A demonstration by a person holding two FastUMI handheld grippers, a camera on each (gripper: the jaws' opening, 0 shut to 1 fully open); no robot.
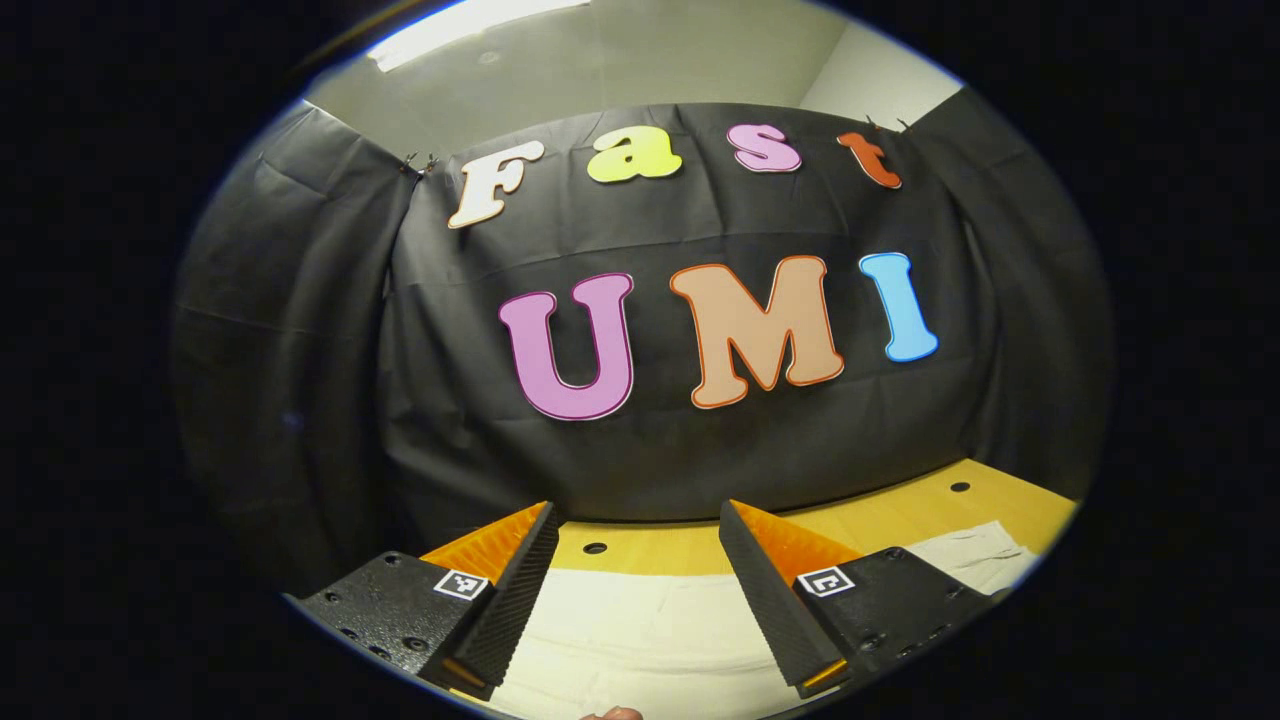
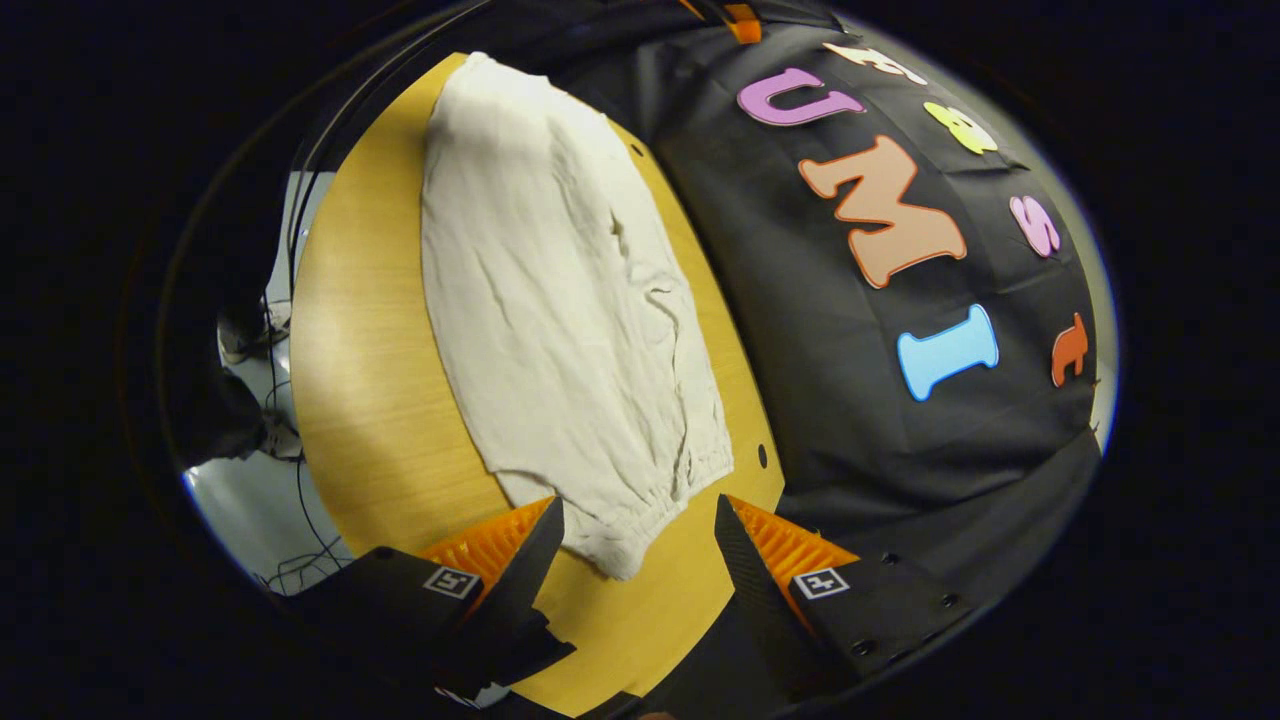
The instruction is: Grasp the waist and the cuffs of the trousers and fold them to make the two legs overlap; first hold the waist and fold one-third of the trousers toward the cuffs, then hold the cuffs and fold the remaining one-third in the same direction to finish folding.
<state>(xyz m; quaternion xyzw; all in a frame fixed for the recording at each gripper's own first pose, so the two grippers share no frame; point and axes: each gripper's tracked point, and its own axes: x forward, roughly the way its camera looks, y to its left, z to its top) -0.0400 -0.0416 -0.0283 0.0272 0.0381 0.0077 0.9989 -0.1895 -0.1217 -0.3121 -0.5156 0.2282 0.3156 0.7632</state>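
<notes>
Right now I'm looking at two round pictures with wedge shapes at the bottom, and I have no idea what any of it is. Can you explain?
There is no robot here. A person holds a two-finger claw in each hand, and a small camera rides on each one, looking forward past its fingers. Those fingers are the wedges you see.

The left gripper view looks across the table: the left claw is open, with pale cloth lying on the wooden table below it and the booth's black wall behind.

The right gripper view looks down along the table. A pair of cream trousers lies flat there. The right claw is open too, with a gathered end of the trousers lying between its fingers, not yet pinched.

Nothing is held by either claw.
</notes>
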